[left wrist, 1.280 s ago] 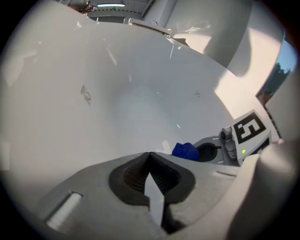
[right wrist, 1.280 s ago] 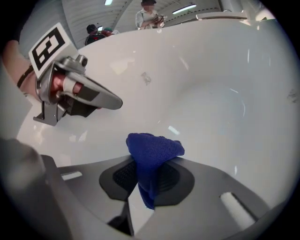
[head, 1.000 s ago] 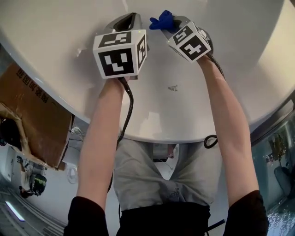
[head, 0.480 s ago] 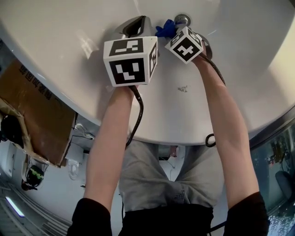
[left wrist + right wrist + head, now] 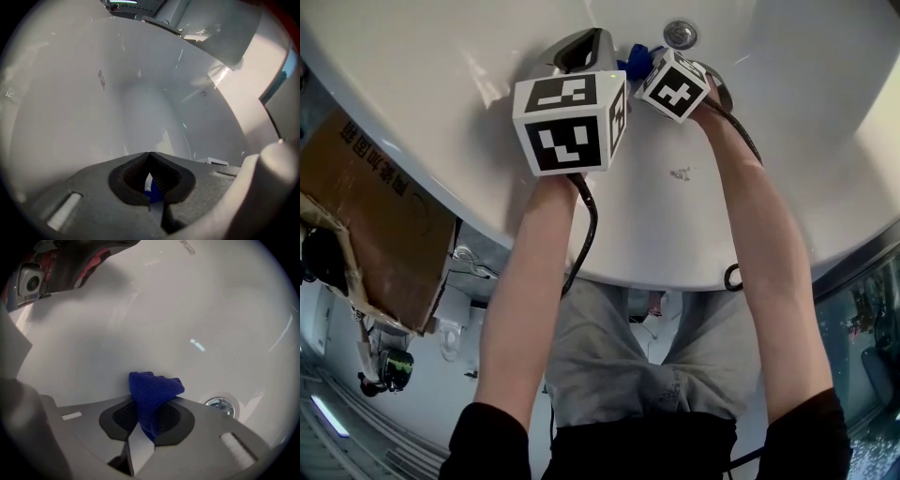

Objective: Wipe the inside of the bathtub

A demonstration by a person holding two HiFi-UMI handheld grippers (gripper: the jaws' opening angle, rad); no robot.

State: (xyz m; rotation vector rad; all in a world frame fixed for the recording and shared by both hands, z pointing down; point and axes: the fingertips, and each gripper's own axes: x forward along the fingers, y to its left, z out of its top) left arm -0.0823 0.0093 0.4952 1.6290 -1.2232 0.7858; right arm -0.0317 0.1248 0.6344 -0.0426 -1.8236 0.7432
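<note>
Two grippers: both are held low inside the bathtub (image 5: 750,141), side by side; each carries a cube with black-and-white square markers
Bathtub: white, glossy and smoothly curved; bright reflections are seen on its inner wall; a small dark speck is seen on the surface near the right forearm
Drain: a round, shiny metal fitting (image 5: 220,405) is set in the tub floor, just beside the right gripper's tip
Cloth: a deep blue, finely knitted cloth (image 5: 152,390) is bunched into a soft lump; it is pressed against the tub surface close to the drain
Right gripper: its grey jaws with dark ribbed pads (image 5: 119,417) are clamped on the cloth, which bulges out above the tips (image 5: 149,401)
Left gripper: its jaws are closed tip to tip (image 5: 150,154), with nothing gripped at the tips; a sliver of blue is seen in the hollow behind them, and what it is cannot be told
Cable: a black cable (image 5: 586,234) is looped down along the left forearm
Cardboard: a brown, creased cardboard box (image 5: 366,225) is seen outside the tub rim at the left
</note>
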